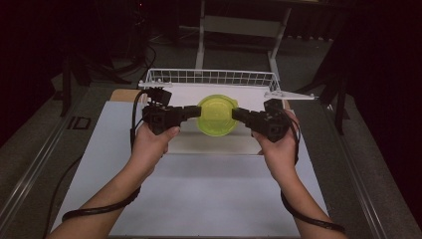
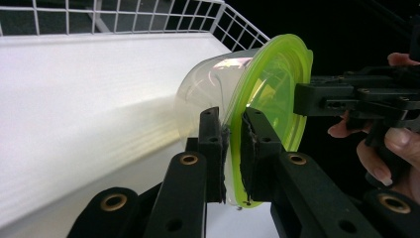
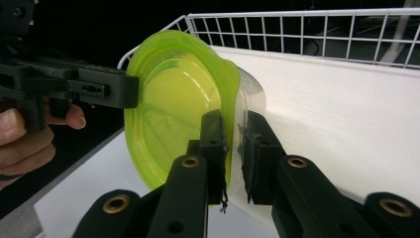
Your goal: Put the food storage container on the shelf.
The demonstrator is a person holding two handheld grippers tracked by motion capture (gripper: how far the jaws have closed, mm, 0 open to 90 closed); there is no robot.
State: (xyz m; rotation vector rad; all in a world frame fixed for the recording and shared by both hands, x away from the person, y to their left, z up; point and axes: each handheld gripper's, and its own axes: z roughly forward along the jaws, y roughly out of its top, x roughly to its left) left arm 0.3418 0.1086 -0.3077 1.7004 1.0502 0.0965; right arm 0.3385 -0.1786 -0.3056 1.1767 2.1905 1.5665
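We hold the tub up w/ both grippers.
Left gripper [image 1: 195, 111] & right gripper [image 1: 237, 114] fingers pinch the green lid [image 1: 217, 114] rim of the clear tub [image 2: 208, 94], above the worktop [image 1: 199, 194], near the wire basket [image 1: 214, 77]. No writing we can read.

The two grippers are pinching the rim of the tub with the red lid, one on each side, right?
Nearly. The lid is yellow-green, not red; the high view and both gripper views show it. The rest holds: the left gripper and the right gripper each pinch the rim of the clear tub from opposite sides.
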